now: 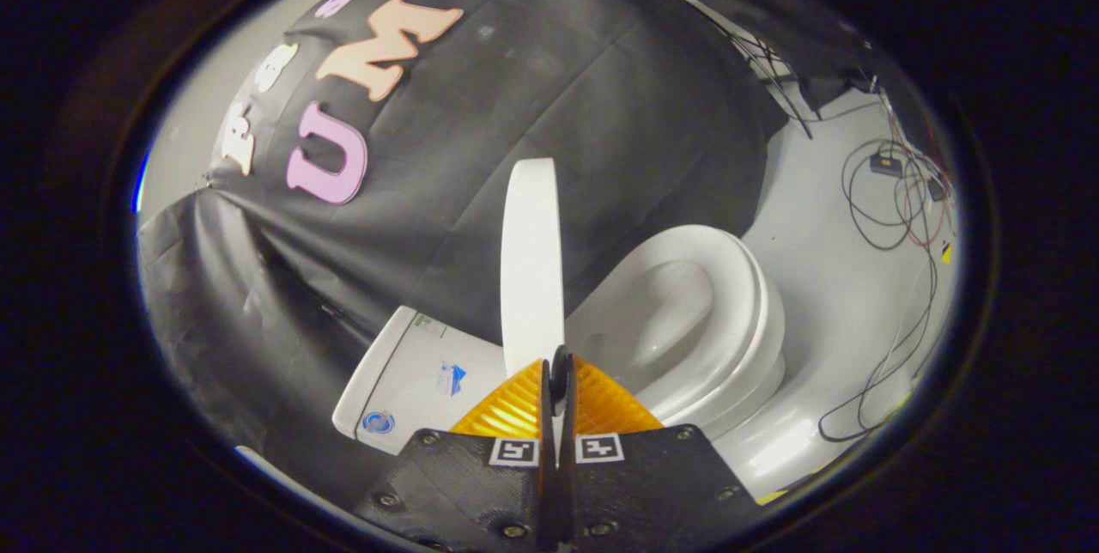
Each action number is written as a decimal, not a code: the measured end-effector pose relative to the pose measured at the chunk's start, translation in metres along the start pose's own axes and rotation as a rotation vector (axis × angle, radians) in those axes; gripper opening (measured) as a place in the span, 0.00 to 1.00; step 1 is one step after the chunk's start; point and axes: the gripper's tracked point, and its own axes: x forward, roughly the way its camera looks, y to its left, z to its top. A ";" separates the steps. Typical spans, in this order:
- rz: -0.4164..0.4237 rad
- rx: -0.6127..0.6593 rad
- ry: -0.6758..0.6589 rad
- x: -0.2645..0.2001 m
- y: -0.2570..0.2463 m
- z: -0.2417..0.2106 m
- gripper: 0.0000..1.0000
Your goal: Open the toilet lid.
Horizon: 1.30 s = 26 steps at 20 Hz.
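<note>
Several loose cables [901, 218] trail over the pale floor [824, 278] beyond the toilet. The tank [412, 373] sits against the black cloth wall [558, 106], the open bowl [687, 321] to the other side. The lid [532, 261] stands raised on edge, just ahead of the fingers. The fingers [515, 405] are almost pressed together; they appear to pinch the lid's lower edge.
</note>
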 end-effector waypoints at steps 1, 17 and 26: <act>0.011 -0.025 -0.001 0.001 0.007 0.001 0.01; 0.093 -0.298 -0.017 -0.001 0.088 -0.010 0.01; 0.140 -0.481 -0.022 0.002 0.145 -0.035 0.01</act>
